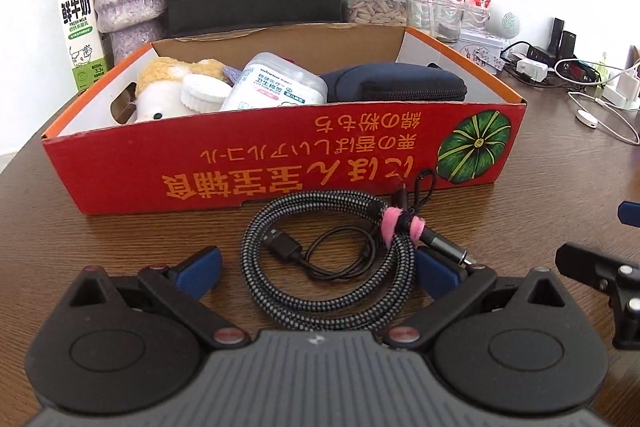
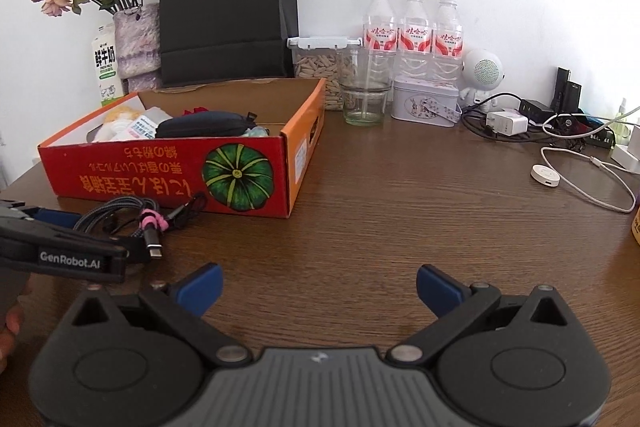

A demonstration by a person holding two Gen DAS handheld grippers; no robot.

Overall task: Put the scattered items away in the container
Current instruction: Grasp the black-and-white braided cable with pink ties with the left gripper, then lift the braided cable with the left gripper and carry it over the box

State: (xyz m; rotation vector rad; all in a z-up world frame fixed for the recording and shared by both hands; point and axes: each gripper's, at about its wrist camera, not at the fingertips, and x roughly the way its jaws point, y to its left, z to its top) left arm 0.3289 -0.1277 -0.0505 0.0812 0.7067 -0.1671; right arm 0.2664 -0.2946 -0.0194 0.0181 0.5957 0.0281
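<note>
A coiled black-and-grey braided cable [image 1: 332,259] with a pink strap lies on the wooden table in front of the red cardboard box [image 1: 280,163]. My left gripper [image 1: 318,273] is open, its blue fingers on either side of the coil. The box holds a plush toy [image 1: 164,91], a cotton swab tub [image 1: 276,83] and a dark pouch [image 1: 400,83]. In the right wrist view the cable [image 2: 132,219] lies left, beside the box [image 2: 168,175]. My right gripper [image 2: 320,287] is open and empty over bare table.
Behind the box stand a black paper bag [image 2: 228,7], a vase of dried roses [image 2: 136,43], a milk carton [image 2: 106,67], a seed jar, a glass [image 2: 364,103], three water bottles [image 2: 412,31] and a tin. Chargers and white cables [image 2: 580,155] lie at the right.
</note>
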